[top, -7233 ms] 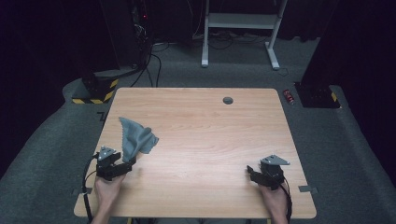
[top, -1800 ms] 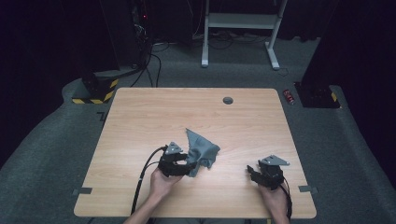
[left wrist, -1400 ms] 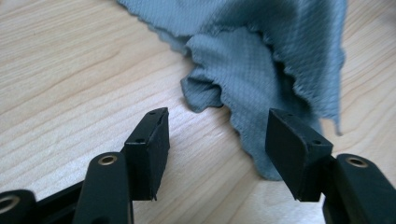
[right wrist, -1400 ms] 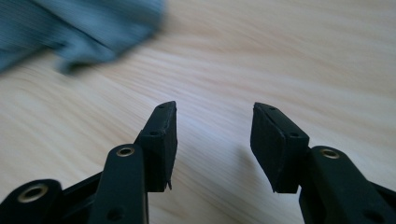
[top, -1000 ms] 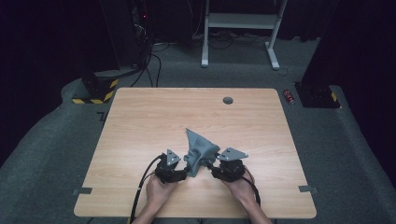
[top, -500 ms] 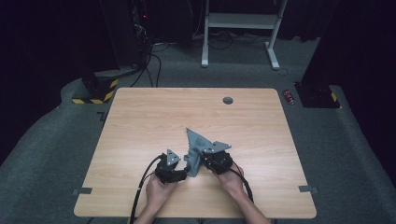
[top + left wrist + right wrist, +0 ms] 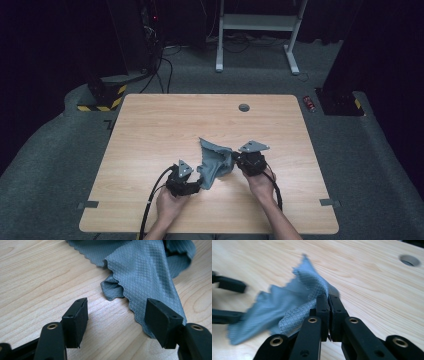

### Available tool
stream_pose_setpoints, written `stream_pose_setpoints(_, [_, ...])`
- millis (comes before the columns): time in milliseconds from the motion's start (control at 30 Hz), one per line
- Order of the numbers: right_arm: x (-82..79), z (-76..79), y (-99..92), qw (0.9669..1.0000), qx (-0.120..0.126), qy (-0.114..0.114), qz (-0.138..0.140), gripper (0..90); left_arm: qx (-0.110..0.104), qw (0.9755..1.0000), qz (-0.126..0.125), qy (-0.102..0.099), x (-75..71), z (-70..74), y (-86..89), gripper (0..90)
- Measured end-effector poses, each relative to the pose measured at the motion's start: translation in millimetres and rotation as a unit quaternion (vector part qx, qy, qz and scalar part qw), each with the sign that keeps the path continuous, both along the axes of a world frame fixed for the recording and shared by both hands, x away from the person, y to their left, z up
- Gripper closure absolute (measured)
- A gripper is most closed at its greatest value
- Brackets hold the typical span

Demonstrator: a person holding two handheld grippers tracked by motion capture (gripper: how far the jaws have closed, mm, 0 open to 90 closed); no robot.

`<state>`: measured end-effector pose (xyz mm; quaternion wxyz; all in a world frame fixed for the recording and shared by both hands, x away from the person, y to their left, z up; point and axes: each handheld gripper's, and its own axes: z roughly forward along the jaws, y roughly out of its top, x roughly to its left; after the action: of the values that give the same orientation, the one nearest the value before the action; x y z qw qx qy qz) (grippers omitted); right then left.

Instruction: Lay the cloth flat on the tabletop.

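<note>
Grey cloth [image 7: 215, 162] bunched near the middle of the table [image 7: 150, 130], right gripper [image 7: 239, 161] with jaws pinched on its right edge, left gripper [image 7: 196, 184] just left of it, jaws apart, cloth hem beside one jaw

Both hands are showing bare forearms with no sleeves. The left gripper [image 7: 186, 181] and the right gripper [image 7: 246, 161] are wearing black bodies, grey three-cornered top plates and trailing black cables; their jaws are showing brass-coloured rivets and flat black pads [image 7: 78, 319].
</note>
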<state>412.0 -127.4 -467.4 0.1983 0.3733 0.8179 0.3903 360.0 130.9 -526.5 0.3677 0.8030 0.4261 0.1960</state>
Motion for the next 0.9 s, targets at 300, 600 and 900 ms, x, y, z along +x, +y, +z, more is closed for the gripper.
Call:
stream_pose_setpoints(300, [18.7, -22.8, -27.7, 0.9965, -0.018, 0.053, -0.062, 86.4, 0.000, 1.0000, 0.000, 0.000, 0.0, 0.0, 0.0, 35.8])
stream_pose_setpoints(600, [-9.2, -4.9, -26.3, 0.9989, 0.027, 0.013, -0.037, 70.6, 0.001, 1.0000, 0.000, -0.001, 0.2, 0.2, 0.4, 35.8])
stream_pose_setpoints(900, [-27.4, -16.4, 9.6, 0.9990, -0.012, 0.016, 0.041, 62.9, -0.027, 0.9985, -0.047, -0.001, -12.6, 13.1, -17.6, 38.4])
